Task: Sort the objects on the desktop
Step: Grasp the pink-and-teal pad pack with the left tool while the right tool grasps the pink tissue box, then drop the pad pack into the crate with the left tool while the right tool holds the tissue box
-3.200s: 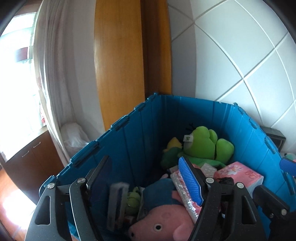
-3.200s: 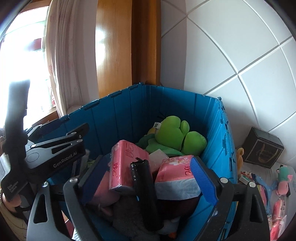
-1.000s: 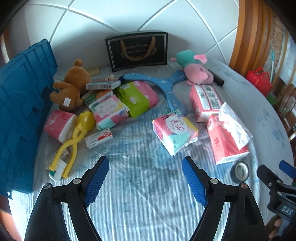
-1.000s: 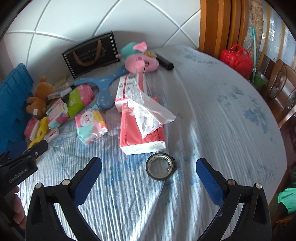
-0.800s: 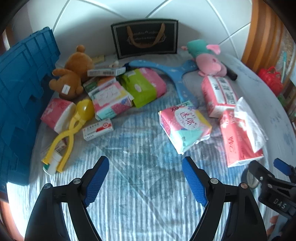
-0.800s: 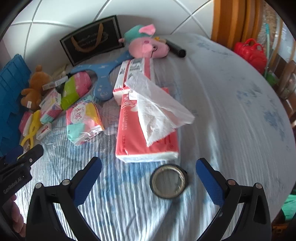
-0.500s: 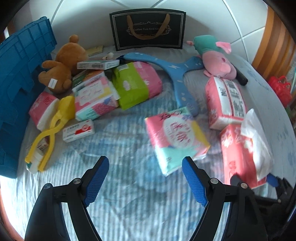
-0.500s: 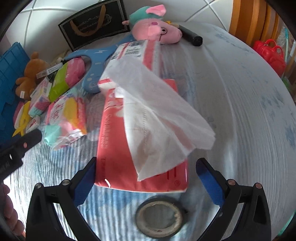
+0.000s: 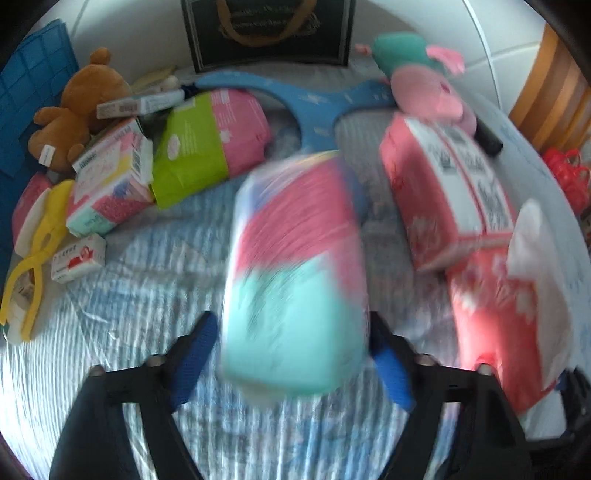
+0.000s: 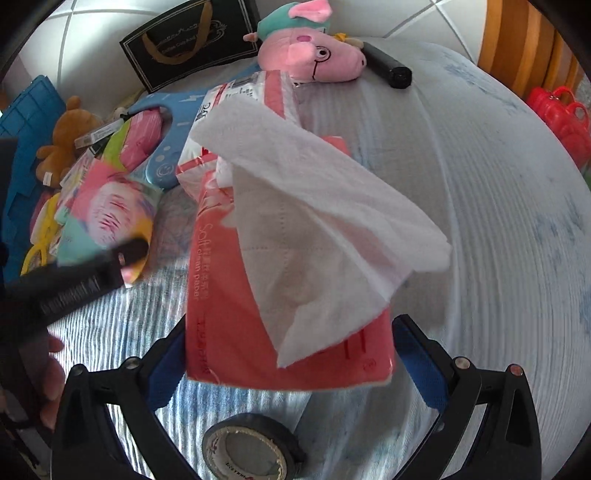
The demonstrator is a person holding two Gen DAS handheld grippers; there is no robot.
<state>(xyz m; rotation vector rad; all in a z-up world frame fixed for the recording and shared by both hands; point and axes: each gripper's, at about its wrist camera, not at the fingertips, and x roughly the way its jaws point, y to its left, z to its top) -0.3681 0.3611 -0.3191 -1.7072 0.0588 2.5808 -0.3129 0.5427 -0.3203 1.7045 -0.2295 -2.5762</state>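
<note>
A pink-and-teal soft packet (image 9: 295, 295), blurred by motion, lies on the striped tablecloth (image 9: 129, 314). My left gripper (image 9: 291, 360) is open, with one blue pad on each side of the packet's near end. In the right wrist view a red tissue pack (image 10: 229, 332) with a white tissue (image 10: 314, 229) pulled out of it lies between the pads of my right gripper (image 10: 291, 369), which is open. A roll of black tape (image 10: 251, 454) lies just under that gripper. The left gripper's body (image 10: 74, 284) shows at the left there, over the same packet (image 10: 107, 210).
A blue crate (image 9: 29, 92) stands at the left. Near it are a brown teddy (image 9: 74, 107), yellow tongs (image 9: 33, 258) and small boxes (image 9: 77, 258). Further back: a green-pink packet (image 9: 207, 147), a blue hanger (image 9: 317, 107), a pig plush (image 10: 314, 55), a black gift bag (image 9: 269, 33).
Both grippers came from over the blue crate to the table and have dropped low. The left now straddles the pink-teal packet and the right straddles the red tissue pack.
</note>
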